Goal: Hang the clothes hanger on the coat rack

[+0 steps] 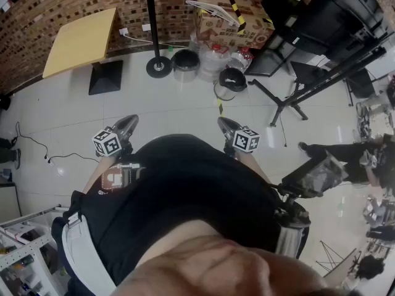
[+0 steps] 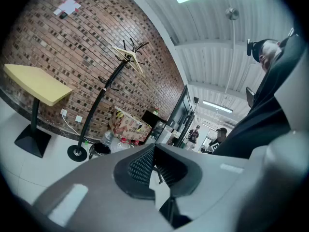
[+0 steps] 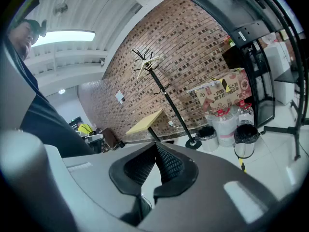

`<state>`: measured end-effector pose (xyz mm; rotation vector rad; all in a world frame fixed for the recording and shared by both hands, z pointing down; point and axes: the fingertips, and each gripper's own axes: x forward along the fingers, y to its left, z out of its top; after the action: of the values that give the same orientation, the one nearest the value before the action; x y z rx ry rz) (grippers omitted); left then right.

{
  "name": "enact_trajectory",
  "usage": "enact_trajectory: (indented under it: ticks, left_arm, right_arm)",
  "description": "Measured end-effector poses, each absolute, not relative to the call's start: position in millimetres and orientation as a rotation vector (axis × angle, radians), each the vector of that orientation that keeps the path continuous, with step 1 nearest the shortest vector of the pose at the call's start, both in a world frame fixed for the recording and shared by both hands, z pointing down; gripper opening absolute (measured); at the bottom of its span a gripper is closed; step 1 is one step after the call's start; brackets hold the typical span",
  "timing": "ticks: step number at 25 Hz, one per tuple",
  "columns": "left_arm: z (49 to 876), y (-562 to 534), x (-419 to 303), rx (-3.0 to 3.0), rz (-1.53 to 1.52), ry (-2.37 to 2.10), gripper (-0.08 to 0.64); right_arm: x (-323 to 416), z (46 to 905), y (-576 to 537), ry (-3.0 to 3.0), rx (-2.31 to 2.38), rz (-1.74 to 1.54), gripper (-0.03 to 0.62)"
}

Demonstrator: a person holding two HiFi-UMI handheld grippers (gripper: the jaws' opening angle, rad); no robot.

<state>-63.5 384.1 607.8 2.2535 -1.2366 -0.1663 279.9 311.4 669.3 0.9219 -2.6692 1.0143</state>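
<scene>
By brick wall, hanger [image 2: 128, 59] sits atop rack [image 2: 99, 100], apparently hung. Left gripper [image 2: 154, 151] and right gripper [image 3: 156, 149]: jaws together, empty, well apart from rack. Advice: avoid nudging pole.

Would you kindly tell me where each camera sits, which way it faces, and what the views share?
Head view: on the person's head, facing steeply down at the floor; torso, left gripper and right gripper show.
Left gripper view: on the left gripper, facing along its shut jaws toward the brick wall; dark clothing at right.
Right gripper view: on the right gripper, along its shut jaws toward that wall; dark clothing at left.
Shared: all show the coat rack and yellow table; both gripper views, the hanger at its top.
</scene>
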Motion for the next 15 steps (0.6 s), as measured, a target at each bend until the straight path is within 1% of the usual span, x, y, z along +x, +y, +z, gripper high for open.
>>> enact_trajectory:
  ticks: [7, 12, 15]
  left_arm:
    - [611.7, 341.5, -76.8, 2.252, -0.181, -1.196, 0.0]
    - [619.5, 297.4, -99.2, 2.271, -0.2, -1.127, 0.0]
    - [622.1, 265.2, -125.0, 2.295, -0.186, -1.099, 0.0]
  right_arm:
    - [269.8, 670.9, 281.1, -2.641, 0.961, 1.02, 0.014]
    - [242.1, 670.0, 248.3, -2.61, 0.991, 0.998, 0.014]
    - [217.2, 666.1, 218.5, -2.601, 1.036, 0.983, 0.014]
